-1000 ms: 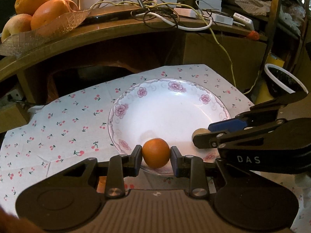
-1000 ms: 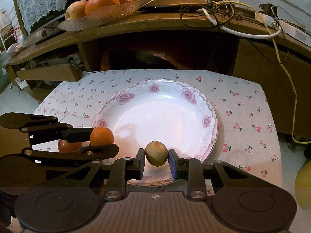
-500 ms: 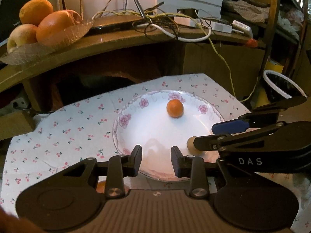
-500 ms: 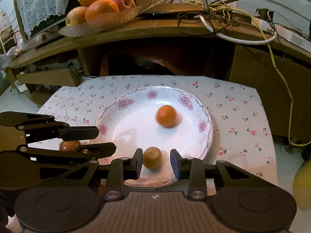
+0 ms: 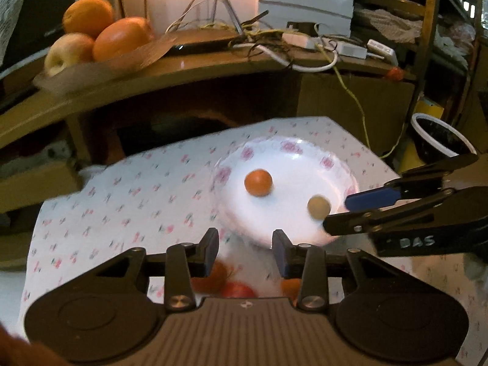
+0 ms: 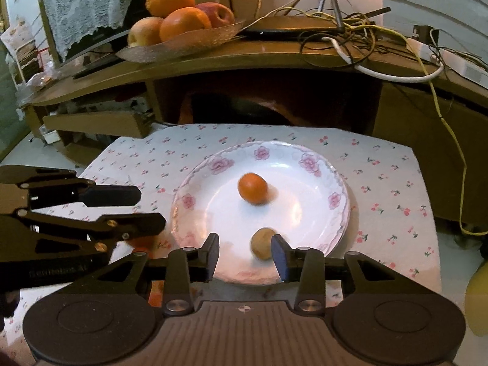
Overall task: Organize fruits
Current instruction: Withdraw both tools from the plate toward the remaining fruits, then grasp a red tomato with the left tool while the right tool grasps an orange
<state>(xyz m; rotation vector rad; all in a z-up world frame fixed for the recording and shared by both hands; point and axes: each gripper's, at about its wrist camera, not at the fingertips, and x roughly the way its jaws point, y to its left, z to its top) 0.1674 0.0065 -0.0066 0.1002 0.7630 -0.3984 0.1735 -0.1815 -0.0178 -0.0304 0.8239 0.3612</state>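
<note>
Two fruits are lying loose in a white round china plate with pink flowers on its rim (image 6: 308, 162), which is resting on a cherry-printed cloth covering the surface (image 6: 387, 183). A small round orange fruit (image 6: 252, 188) is sitting near the middle of the plate, slightly blurred. A smaller tan-brown round fruit (image 6: 263, 243) is lying near the plate's front rim, just beside the right finger of the right tool (image 6: 245, 253).

Both tools have just been opening. The right tool's jaws are standing moderately apart with the tan fruit in front of them, not clamped. The left tool (image 5: 245, 251) is hovering at the plate's near edge, its jaws parted with nothing between them.

More fruits, orange and red (image 5: 238, 289), are partly hidden beneath the left tool on the cloth and are probably waiting to be gathered.

The fruits are judged to be light, smooth and prone to rolling on the glazed plate. Each is best being taken across its widest middle, with gentle pressure so the skin is not bruised. The plate is judged breakable.
</note>
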